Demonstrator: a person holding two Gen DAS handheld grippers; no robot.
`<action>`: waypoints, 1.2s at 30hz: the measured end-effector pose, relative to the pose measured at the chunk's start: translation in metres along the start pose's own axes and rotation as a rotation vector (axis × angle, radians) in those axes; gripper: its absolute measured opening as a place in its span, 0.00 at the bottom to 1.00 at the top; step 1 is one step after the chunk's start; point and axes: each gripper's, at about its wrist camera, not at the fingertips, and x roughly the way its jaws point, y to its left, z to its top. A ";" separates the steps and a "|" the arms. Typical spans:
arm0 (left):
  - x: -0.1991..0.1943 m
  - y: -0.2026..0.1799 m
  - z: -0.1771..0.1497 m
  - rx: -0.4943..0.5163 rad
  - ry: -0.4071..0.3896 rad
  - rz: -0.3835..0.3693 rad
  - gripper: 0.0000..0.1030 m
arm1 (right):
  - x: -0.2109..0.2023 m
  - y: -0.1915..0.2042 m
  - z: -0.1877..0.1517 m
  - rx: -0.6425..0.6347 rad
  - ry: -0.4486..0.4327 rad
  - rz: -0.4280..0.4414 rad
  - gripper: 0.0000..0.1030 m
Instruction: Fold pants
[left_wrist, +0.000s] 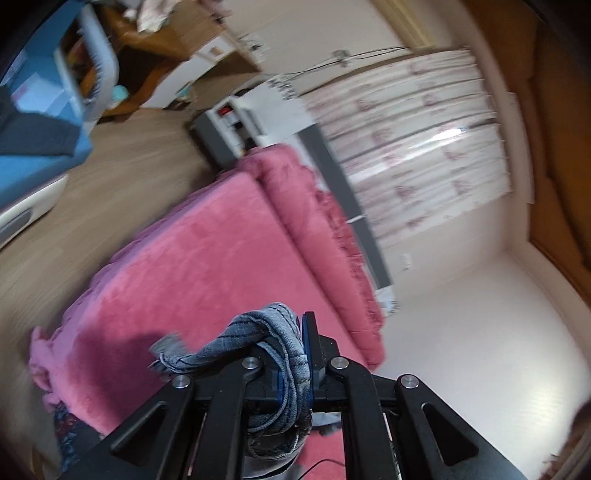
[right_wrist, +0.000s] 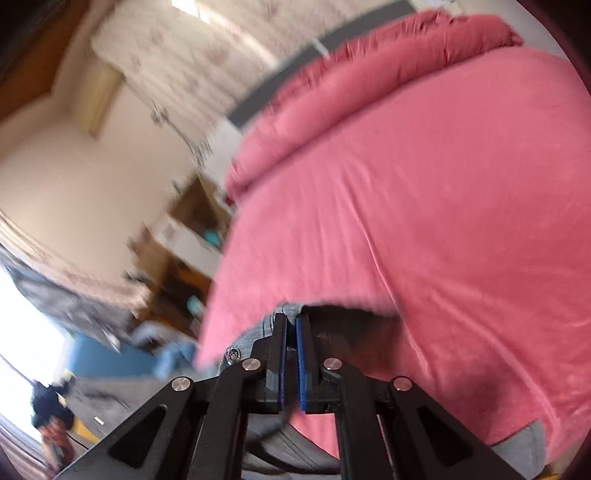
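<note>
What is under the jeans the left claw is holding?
Below the jeans in the left claw lies the pink blanket; what the blanket covers cannot be seen.

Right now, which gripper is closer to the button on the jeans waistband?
Right. The right gripper is clamped on the jeans right beside the metal button. The left gripper pinches a bunched section of denim, with no button visible in its view.

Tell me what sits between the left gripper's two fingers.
In the left wrist view, a bunched fold of the blue denim pants fills the gap of the left gripper; its jaws are clamped on the cloth, above the pink blanket.
</note>
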 end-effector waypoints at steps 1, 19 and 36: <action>-0.006 -0.008 0.000 0.014 -0.009 -0.009 0.07 | -0.016 0.006 0.008 0.004 -0.046 0.018 0.04; 0.242 0.043 0.064 -0.120 0.115 0.346 0.08 | 0.030 -0.051 0.122 0.130 -0.166 -0.348 0.04; 0.375 0.126 0.068 0.035 0.340 0.524 0.60 | 0.170 -0.126 0.148 0.102 0.054 -0.585 0.28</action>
